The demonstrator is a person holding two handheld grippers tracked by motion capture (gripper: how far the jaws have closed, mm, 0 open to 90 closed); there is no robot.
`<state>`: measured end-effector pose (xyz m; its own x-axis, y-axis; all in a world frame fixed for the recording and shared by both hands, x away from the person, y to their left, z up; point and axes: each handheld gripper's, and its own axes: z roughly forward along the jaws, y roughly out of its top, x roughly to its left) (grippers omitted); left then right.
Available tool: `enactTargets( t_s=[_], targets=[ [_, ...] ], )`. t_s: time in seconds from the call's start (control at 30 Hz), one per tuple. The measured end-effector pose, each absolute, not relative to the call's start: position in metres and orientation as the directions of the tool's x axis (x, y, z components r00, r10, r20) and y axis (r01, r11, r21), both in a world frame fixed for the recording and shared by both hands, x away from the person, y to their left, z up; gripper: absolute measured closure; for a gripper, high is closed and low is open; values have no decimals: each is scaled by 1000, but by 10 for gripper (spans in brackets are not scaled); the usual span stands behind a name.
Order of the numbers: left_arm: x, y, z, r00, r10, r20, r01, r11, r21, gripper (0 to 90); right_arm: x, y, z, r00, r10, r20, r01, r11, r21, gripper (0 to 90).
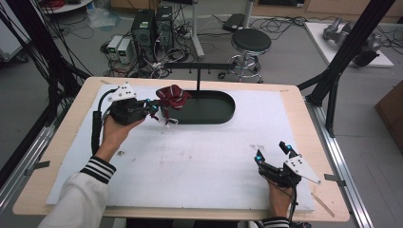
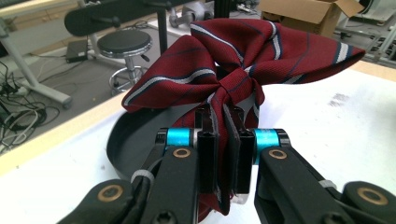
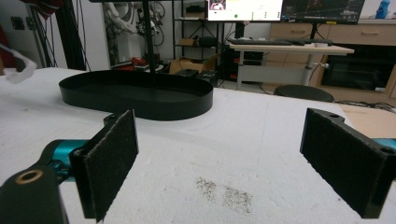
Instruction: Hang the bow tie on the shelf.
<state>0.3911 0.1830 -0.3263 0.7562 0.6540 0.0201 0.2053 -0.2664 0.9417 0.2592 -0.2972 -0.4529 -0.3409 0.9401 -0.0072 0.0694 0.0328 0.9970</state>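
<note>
The left tool (image 2: 223, 154) is clamped on the bow tie (image 2: 243, 60), the black tray (image 1: 209, 108) just beyond it; the right tool (image 1: 272, 153), jaws apart, sits well away.

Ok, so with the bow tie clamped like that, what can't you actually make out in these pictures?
- Bow tie strap end: in the left gripper view it runs down between the shut pads of the left gripper, which hide it.
- Black oval tray floor: in the right gripper view its wall blocks the inside.
- Stand top: cut off by the upper edge in the right gripper view.
- White clasp under the tie: too small in the high view.
</note>
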Motion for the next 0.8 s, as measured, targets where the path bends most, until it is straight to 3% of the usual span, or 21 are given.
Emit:
enactTargets(
  t_s=[0.8],
  targets=[
    [453,162,-293,702,709,66,175,-262,949,841,259,-297,-453,-343,939,4,74,23,997,104]
  ],
)
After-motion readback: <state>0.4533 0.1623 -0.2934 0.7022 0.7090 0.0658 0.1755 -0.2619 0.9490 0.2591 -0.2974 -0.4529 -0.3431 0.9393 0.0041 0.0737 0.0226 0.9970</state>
